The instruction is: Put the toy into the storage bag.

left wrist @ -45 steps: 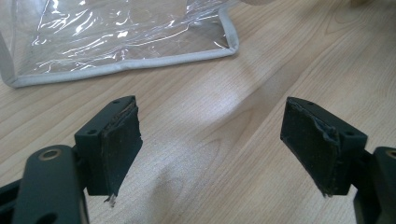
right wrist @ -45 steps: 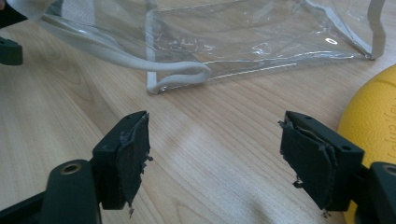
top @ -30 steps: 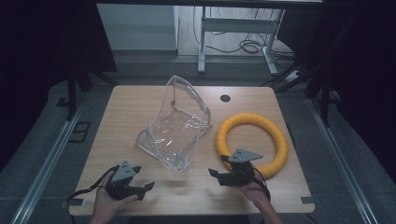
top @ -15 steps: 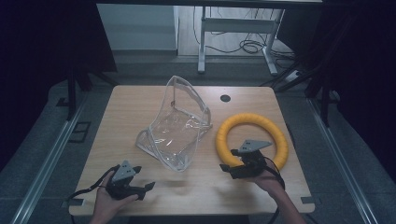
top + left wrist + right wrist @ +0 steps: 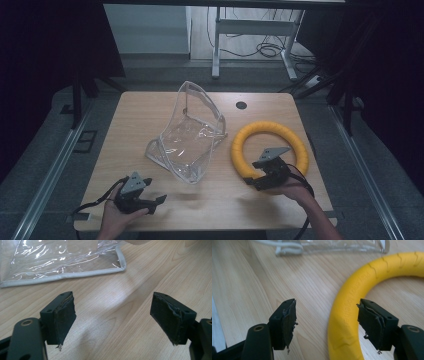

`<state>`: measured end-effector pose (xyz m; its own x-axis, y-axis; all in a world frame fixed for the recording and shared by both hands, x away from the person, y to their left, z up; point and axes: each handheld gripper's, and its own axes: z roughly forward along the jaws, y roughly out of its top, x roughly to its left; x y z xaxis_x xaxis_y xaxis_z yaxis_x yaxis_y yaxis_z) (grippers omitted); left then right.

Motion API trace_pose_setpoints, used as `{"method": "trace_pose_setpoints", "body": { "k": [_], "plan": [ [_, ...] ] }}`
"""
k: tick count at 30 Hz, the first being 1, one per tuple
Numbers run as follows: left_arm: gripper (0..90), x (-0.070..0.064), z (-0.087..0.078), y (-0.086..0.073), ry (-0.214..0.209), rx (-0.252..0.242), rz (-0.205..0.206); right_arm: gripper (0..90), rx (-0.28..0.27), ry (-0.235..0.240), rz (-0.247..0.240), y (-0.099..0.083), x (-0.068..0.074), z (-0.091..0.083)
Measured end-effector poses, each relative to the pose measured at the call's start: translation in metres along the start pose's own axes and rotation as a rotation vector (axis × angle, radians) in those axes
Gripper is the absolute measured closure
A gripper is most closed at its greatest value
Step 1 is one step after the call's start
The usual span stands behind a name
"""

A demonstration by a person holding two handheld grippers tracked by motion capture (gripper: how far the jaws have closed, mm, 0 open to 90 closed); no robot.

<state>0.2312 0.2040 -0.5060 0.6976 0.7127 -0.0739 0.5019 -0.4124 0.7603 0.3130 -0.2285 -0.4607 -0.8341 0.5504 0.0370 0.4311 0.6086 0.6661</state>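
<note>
A clear plastic pouch (image 5: 190,135) with grey piping stands open in the middle of the wooden table (image 5: 130,130). To its right lies a yellow foam ring (image 5: 270,148). My right gripper (image 5: 253,181) is open at the ring's near-left edge; in the right gripper view its jaws straddle the yellow ring (image 5: 352,307), one on each side, without touching it. Over the table's near-left part my left gripper (image 5: 159,201) is open, with bare wood between its pads (image 5: 63,315). The pouch's near corner (image 5: 75,265) lies just ahead of it.
A small black grommet hole (image 5: 241,105) sits near the table's far edge. Metal desk legs and loose cables (image 5: 265,50) lie on the floor beyond the table. A person's hands come in from the near edge. Bare wood stretches between the two grippers.
My right gripper has moved right and slightly farther, from the bare wood left of the ring to its near-left rim. The left gripper has stayed put.
</note>
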Motion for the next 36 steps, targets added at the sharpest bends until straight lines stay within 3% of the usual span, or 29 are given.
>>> {"method": "trace_pose_setpoints", "body": {
  "k": [3,9,15,31,36],
  "plan": [
    [20.0,0.0,0.0,0.0,0.001,-0.002,-0.001,31.2,0.043,-0.019,-0.008,-0.001,-0.005,0.0],
    [20.0,0.0,0.0,0.0,-0.002,0.001,-0.002,30.7,0.074,-0.036,-0.014,-0.002,-0.011,-0.002],
    [20.0,0.0,0.001,0.0,-0.003,0.002,-0.003,30.5,0.153,-0.041,-0.031,-0.005,-0.015,0.0],
    [20.0,0.0,0.001,0.0,-0.002,0.009,0.001,30.1,0.379,-0.049,-0.098,-0.01,-0.019,0.022],
    [20.0,0.0,0.003,0.0,-0.004,0.012,0.002,30.6,0.426,-0.055,-0.117,-0.012,-0.02,0.027]
  ]
}}
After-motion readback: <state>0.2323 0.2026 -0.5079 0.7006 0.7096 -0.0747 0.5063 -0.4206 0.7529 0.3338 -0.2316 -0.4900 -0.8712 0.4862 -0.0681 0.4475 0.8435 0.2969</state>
